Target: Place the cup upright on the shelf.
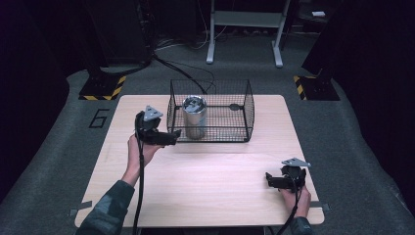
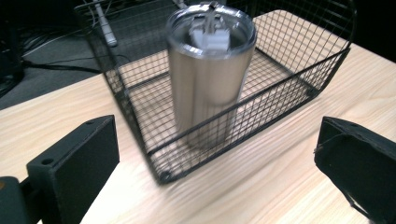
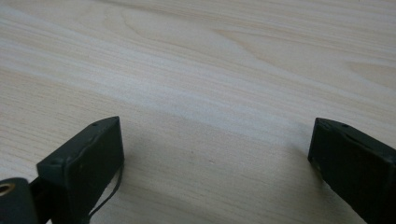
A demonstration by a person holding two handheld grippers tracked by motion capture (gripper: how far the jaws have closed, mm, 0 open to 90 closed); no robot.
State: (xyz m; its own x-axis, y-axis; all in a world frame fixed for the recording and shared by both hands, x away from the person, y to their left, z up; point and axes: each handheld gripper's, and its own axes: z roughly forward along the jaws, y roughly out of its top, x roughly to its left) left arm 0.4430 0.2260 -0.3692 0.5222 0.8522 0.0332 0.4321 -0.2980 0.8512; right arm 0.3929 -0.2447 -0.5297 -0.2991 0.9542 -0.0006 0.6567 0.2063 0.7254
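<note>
Blurring tumbler (image 2: 210, 79) — behind basket mesh (image 2: 261, 109)

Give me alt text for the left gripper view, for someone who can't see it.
A steel tumbler with a clear lid stands upright inside a black wire basket on a light wooden table. The left gripper faces the basket's near corner, its two black jaws wide apart and holding nothing.

Seen from above: a steel tumbler (image 1: 195, 117) upright inside a black wire basket (image 1: 244, 105) at the far middle of the pale wooden desk (image 1: 205, 181), left tool (image 1: 172, 135) just beside the basket's near left corner, right tool (image 1: 268, 180) well apart near the desk's front right edge.
</note>
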